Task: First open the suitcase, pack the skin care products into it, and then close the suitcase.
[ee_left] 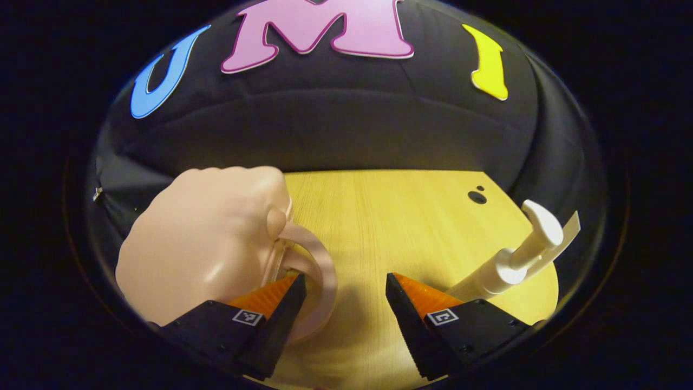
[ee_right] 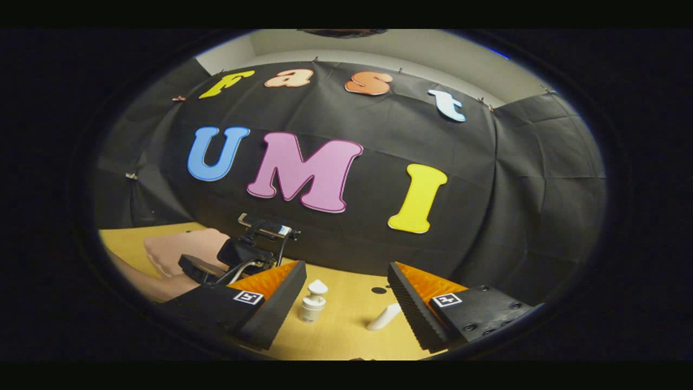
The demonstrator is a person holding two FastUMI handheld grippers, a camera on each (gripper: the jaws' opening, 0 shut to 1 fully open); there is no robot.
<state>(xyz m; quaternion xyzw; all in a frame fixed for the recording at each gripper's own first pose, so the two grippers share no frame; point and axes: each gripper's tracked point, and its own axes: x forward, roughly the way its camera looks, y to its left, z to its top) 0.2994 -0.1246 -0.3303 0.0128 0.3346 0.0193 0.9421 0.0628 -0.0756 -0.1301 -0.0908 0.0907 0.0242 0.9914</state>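
Left claw [ee_left: 345,284] released beside closed pink suitcase [ee_left: 211,238]; right claw [ee_right: 346,276] released above pump bottle [ee_right: 313,303], tube [ee_right: 383,318].

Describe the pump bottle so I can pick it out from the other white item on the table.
In the right gripper view, look at the wooden table below the black cloth wall. Between the right gripper's open fingers stand two white things: the pump bottle is the left one, upright with a pump head on top. The white tube to its right lies flat.
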